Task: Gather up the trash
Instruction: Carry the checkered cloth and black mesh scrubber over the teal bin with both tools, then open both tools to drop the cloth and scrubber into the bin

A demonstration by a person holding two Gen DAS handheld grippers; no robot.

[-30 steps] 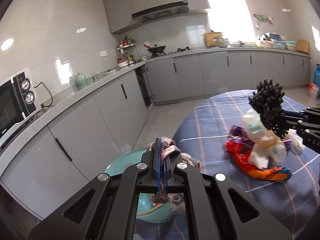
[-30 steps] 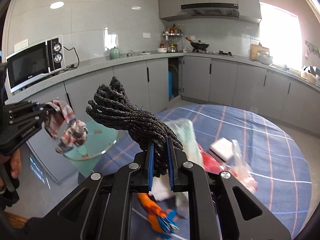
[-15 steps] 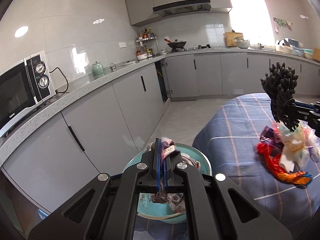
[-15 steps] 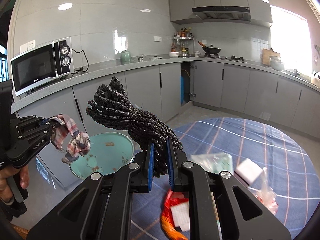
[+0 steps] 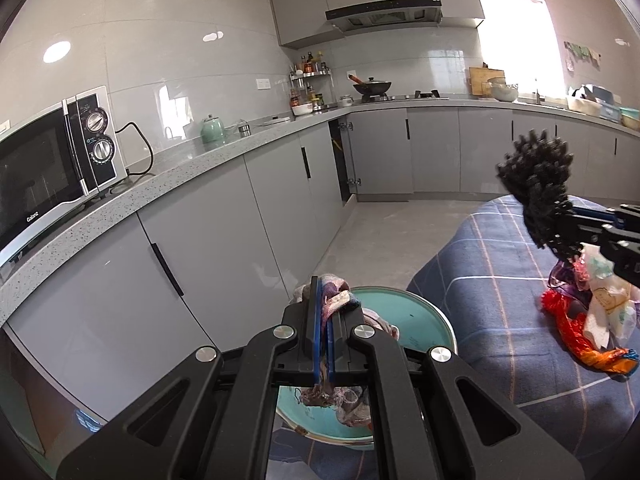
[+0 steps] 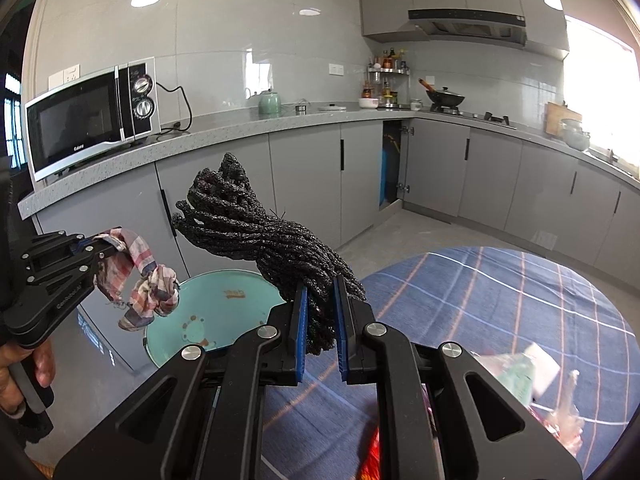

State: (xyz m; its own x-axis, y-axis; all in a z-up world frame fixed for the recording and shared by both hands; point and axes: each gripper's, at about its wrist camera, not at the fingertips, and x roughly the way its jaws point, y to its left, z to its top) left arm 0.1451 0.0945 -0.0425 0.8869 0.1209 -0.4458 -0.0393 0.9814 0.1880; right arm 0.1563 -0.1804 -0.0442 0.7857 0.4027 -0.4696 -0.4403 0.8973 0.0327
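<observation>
A: What did the left gripper (image 5: 323, 332) hold?
B: Its fingers (image 5: 313, 320) were pinched tight on a checked pink rag (image 6: 138, 276), hanging over the round teal bin (image 6: 212, 312).
A: And the right gripper (image 6: 320, 316)?
B: It squeezed a black bumpy rope bundle (image 6: 256, 236). The bin sat at nine o'clock from the blue checked table (image 6: 500, 292).

text: "Galanz" | on: microwave (image 5: 52, 168) door, lower left | other text: unreadable

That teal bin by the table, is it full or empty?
Nearly empty. The right wrist view shows the teal bin's bare bottom with only a few small scraps; the checked rag hangs above it.
</observation>
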